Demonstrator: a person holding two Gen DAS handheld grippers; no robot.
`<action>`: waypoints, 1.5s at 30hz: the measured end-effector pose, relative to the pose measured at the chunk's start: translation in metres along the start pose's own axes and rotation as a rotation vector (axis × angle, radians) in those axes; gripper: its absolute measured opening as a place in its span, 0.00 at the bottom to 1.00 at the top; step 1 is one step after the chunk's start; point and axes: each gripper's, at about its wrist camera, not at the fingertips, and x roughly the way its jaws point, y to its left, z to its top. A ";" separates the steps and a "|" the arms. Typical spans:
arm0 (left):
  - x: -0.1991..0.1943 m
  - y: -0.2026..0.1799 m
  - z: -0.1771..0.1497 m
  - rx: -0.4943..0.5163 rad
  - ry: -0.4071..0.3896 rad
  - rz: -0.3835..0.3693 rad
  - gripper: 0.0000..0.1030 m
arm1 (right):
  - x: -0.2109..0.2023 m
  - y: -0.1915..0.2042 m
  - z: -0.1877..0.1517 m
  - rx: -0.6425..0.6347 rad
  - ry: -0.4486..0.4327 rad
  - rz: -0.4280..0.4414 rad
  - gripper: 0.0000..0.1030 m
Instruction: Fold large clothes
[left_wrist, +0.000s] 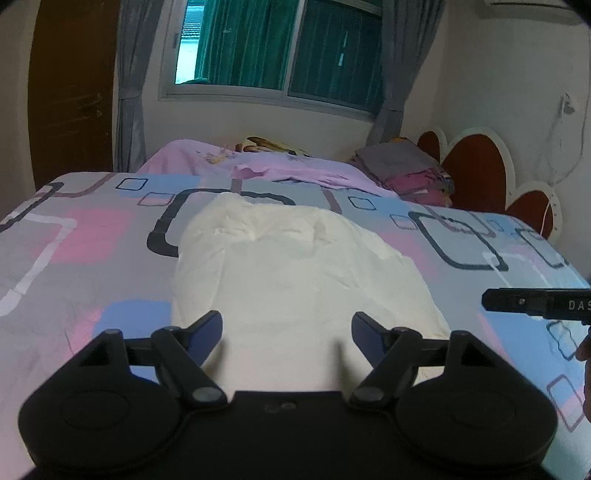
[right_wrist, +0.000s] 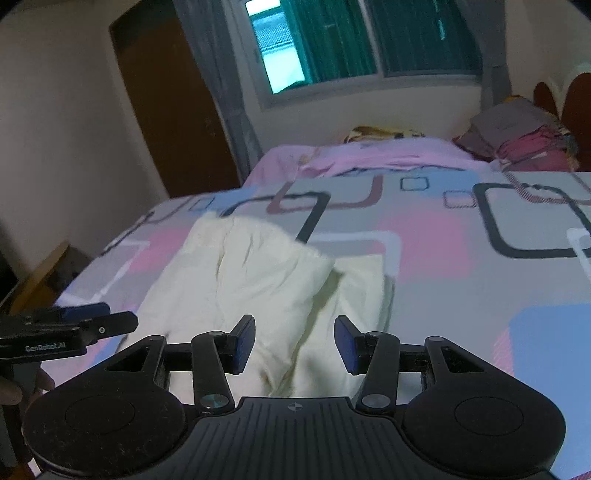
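A cream-white garment (left_wrist: 291, 266) lies partly folded on the patterned bedspread (left_wrist: 92, 236). It also shows in the right wrist view (right_wrist: 258, 280), with a fold ridge running down its middle. My left gripper (left_wrist: 287, 334) is open and empty, just above the garment's near edge. My right gripper (right_wrist: 294, 343) is open and empty over the garment's near right part. The right gripper's side shows at the right edge of the left wrist view (left_wrist: 535, 301). The left gripper shows at the left of the right wrist view (right_wrist: 74, 325).
A pink quilt (left_wrist: 266, 166) lies across the far side of the bed. A pile of folded clothes (left_wrist: 406, 170) sits by the red heart-shaped headboard (left_wrist: 476, 173). A window with grey curtains (left_wrist: 273, 48) and a brown door (left_wrist: 70, 92) are behind the bed.
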 end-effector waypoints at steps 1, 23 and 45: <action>0.004 0.001 0.003 -0.003 0.001 0.002 0.73 | 0.005 -0.001 0.006 0.000 0.001 -0.008 0.46; 0.146 0.007 0.046 0.019 0.201 0.029 0.73 | 0.181 -0.016 0.034 0.025 0.232 -0.085 0.46; -0.092 -0.051 -0.031 0.059 -0.077 0.220 1.00 | -0.055 0.017 -0.022 -0.033 0.041 0.028 1.00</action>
